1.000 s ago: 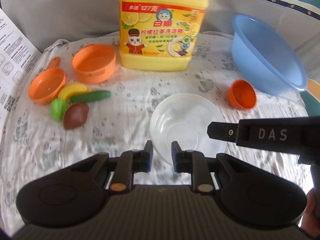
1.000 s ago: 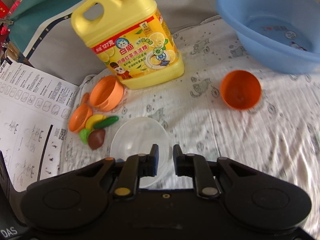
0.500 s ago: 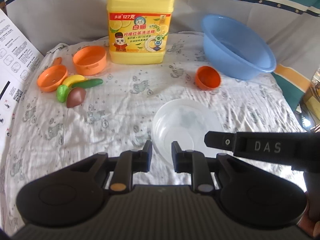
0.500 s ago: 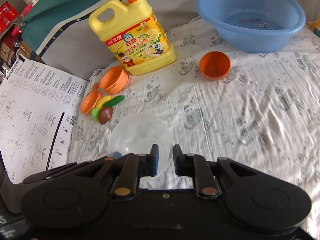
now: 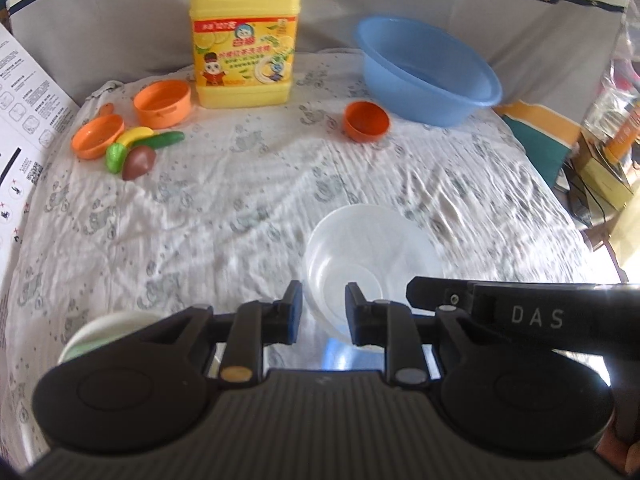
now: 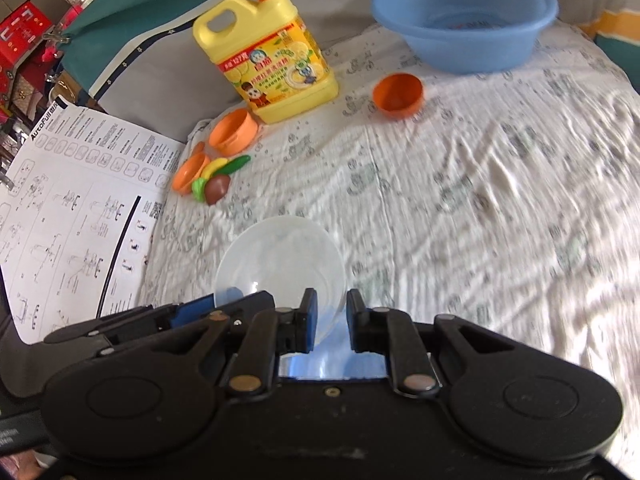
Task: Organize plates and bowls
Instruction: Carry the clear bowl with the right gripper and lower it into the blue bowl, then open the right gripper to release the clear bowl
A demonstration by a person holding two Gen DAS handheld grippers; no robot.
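A clear plastic bowl [image 5: 372, 256] is held up over the patterned cloth. My left gripper [image 5: 322, 308] is shut on its near-left rim. My right gripper [image 6: 330, 316] is shut on its right rim [image 6: 280, 264]; the right gripper's finger also shows in the left wrist view [image 5: 500, 312]. A small orange bowl [image 5: 366, 120] lies far off near a blue basin [image 5: 428, 68]. An orange pot [image 5: 162, 102] and an orange pan [image 5: 96, 142] sit at the far left. A white plate edge [image 5: 100, 334] shows under my left gripper.
A yellow detergent jug [image 5: 244, 36] stands at the back. Toy fruit and vegetables [image 5: 136, 150] lie beside the orange pan. A printed instruction sheet [image 6: 72, 208] covers the left edge. Boxes [image 5: 608, 164] sit off the bed at right.
Both grippers have pulled back and up with the clear bowl, so the far objects look smaller. A white plate edge has come into view under the left gripper.
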